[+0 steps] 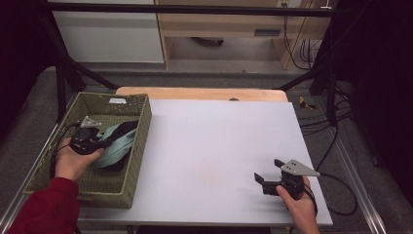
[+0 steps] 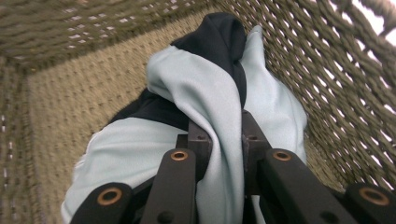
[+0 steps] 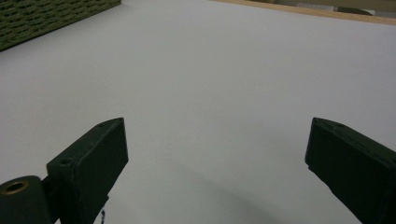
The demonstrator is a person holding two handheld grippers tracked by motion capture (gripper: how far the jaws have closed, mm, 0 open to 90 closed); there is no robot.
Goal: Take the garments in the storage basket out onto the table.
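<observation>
Left gripper view has the pale blue and black garment (image 2: pixel 219 107) lying bunched in the woven basket (image 2: pixel 60 93), a fold of its pale cloth pinched between the jaws of the left gripper (image 2: pixel 223 140). So the grasp looks made, while the lift out of the basket and any laying out on the white tabletop (image 1: pixel 214 146) seem still to come. The right gripper (image 1: pixel 270 178) waits over the bare tabletop, jaws wide apart, holding nothing

Left gripper (image 1: pixel 100 141) on pale-green-and-black cloth (image 1: pixel 117 144) inside woven basket (image 1: pixel 139 146) — right gripper (image 1: pixel 267 176) over white tabletop (image 1: pixel 209 146).
</observation>
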